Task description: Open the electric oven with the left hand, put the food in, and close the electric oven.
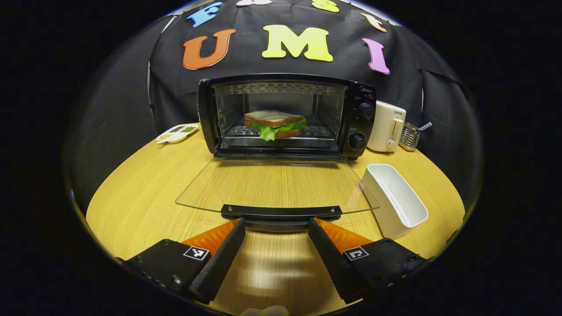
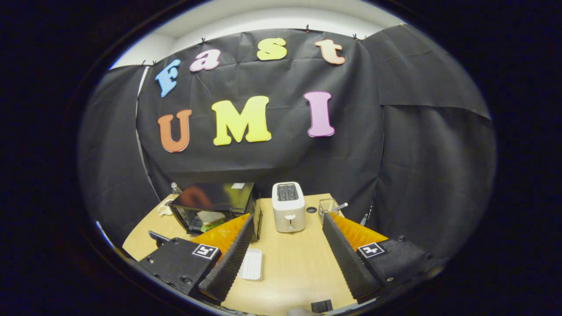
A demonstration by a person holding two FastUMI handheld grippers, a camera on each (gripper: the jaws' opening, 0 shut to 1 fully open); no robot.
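With the sandwich [image 1: 275, 124] already lying on the rack inside the electric oven [image 1: 285, 115], the left gripper [image 1: 276, 224] is hovering open-jawed just before the lowered door's handle [image 1: 281, 212], whose long axis is running crosswise ahead of it, while the right gripper [image 2: 287, 224], also open, is hanging well back above the worktop [image 2: 292, 259].

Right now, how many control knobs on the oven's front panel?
2, both on the oven panel right of the open door: upper knob, lower knob. The sandwich already sits inside.
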